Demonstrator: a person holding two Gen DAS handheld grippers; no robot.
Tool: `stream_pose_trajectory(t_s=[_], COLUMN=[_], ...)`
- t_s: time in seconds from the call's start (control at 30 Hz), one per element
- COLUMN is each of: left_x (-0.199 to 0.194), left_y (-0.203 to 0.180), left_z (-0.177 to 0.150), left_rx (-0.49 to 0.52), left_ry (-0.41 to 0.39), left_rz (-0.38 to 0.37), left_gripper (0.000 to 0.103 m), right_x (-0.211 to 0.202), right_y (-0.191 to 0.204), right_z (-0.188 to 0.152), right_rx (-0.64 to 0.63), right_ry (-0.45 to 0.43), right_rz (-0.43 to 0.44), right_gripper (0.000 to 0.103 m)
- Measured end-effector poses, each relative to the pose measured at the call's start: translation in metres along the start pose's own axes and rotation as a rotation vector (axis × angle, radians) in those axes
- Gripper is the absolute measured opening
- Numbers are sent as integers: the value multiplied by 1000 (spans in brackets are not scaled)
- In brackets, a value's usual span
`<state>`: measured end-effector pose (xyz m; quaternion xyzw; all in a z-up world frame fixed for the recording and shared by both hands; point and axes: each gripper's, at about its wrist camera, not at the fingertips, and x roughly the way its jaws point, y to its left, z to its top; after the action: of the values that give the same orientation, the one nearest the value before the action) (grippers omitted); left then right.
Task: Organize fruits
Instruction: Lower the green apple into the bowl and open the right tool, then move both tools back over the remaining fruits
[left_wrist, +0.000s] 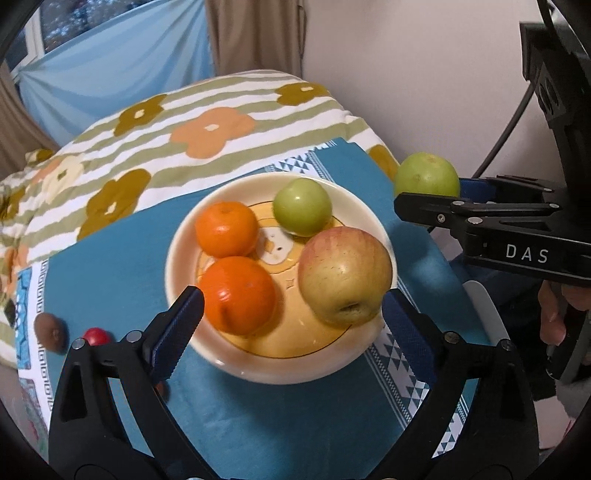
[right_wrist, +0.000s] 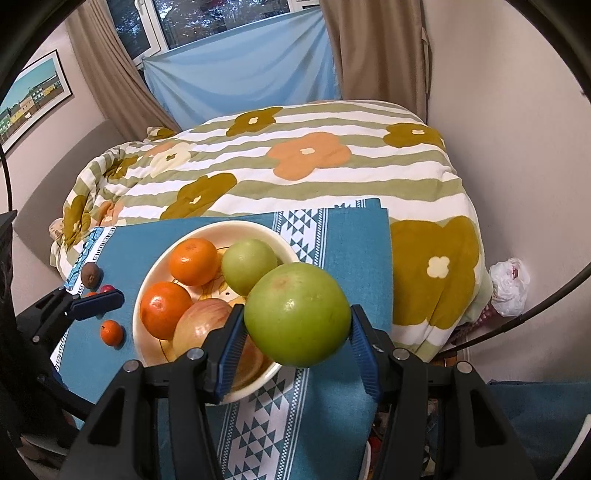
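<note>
A cream bowl (left_wrist: 258, 373) on the blue cloth (left_wrist: 110, 266) holds two oranges (left_wrist: 226, 228) (left_wrist: 238, 293), a small green fruit (left_wrist: 302, 206) and a red-yellow apple (left_wrist: 345, 275). My left gripper (left_wrist: 291, 328) hangs open over the bowl's near side. Its pads stand apart from the near orange and the apple, which lies in the bowl. My right gripper (right_wrist: 297, 347) is shut on a large green fruit (right_wrist: 297, 314), held above the bowl's (right_wrist: 137, 314) right rim. That fruit (left_wrist: 426, 175) also shows at the right of the left wrist view.
A brown kiwi-like fruit (left_wrist: 50, 330), a small red fruit (left_wrist: 96, 336) and a tiny orange (right_wrist: 111, 332) lie on the cloth left of the bowl. A flowered striped quilt (right_wrist: 295, 177) is heaped behind. A white plastic bag (right_wrist: 509, 284) sits by the right wall.
</note>
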<state>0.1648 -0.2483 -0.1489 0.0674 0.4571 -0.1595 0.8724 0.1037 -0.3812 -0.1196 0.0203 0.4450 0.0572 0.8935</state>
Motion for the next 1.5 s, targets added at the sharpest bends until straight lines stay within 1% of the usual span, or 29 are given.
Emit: stream_pose_trajectory(t_s=[0.23,0.47,0.7,0.9,1.0,1.03,1.07,1.1,1.13,1.17,1.3,1.5], left_x=[-18,-31,-32,-36,-38,-39,-40,-43,-44,-46,-50,-66], left_y=[20,44,66,77,82,84,85,85,86,87,90,90], left_z=[-9,-17,-29,-37,-40,-43,-44,-46,-47,-49,-50,-54], left_rx=[-53,-123,-193,-233,-244,-251,-256,-264,-271,-276,-284,-298], left_ry=[-17,-26,-14,-14,-14,-15,-16,-20,-22,-24,-28,-46], left_rz=[36,68,108,137,157,162,164,166,167,167,171,182], left_gripper=[102,102,102,102,102,102,102,102,102,102,102,102], right_x=[0,11,38,56,62,61,57,52,49,45,38,24], right_y=[18,40,58,69,71,70,69,69,68,67,67,67], right_z=[7,16,19,20,18,17,17,17,17,17,17,15], right_rx=[-39,-91,-111,-134,-123,-114,-102,-93,-88,-84,-87,-95], right_ry=[-6,1,38,73,101,94,71,53,42,24,-2,-28], right_rz=[24,71,124,135,148,154,166,178,185,190,175,162], right_gripper=[51,51,51,51,51,55,69,79,98,102,102,102])
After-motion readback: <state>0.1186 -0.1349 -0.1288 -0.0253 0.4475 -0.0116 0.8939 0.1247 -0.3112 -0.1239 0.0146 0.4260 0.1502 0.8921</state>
